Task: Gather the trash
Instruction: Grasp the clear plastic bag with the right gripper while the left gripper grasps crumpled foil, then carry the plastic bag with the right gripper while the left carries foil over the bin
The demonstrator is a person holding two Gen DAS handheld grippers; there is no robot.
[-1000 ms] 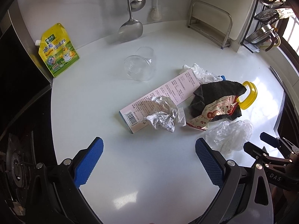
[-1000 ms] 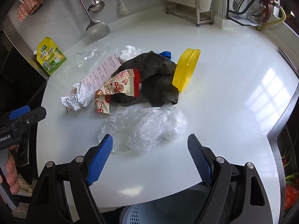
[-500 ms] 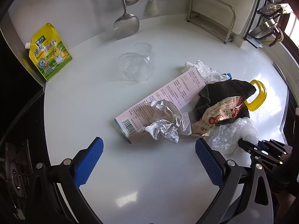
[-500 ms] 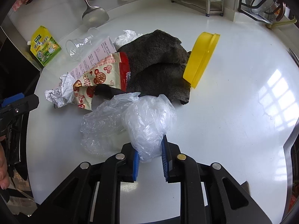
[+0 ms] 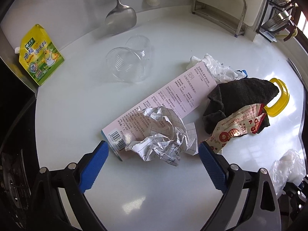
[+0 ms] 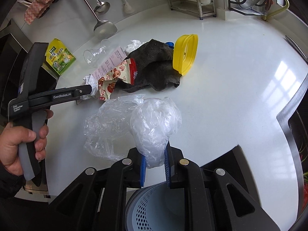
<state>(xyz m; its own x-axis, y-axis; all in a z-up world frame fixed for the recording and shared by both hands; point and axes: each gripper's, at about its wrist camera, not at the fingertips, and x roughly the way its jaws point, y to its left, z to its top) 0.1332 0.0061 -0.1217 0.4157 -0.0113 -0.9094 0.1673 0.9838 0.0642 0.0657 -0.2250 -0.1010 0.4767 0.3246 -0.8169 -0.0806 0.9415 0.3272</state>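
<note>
My right gripper (image 6: 155, 163) is shut on a clear plastic bag (image 6: 154, 123) and holds it lifted off the white counter, above a blue perforated bin (image 6: 154, 209). The bag also shows in the left wrist view (image 5: 286, 171). My left gripper (image 5: 152, 157) is open with its jaws on either side of a crumpled sheet of grid paper (image 5: 163, 134), which lies on a long pink box (image 5: 165, 104). A red-and-cream snack wrapper (image 5: 234, 127) lies on a dark cloth (image 5: 240, 98).
A clear plastic cup (image 5: 129, 63) lies on its side at the back. A yellow lid (image 6: 185, 54) leans on the cloth. A yellow seasoning pouch (image 5: 40, 55) stands at the left. A metal rack (image 5: 219, 5) and hanging ladles (image 5: 121, 17) are at the back wall.
My right gripper closed on the plastic bag and lifted it back toward the bin. My left gripper moved forward until its open jaws flank the crumpled paper.
</note>
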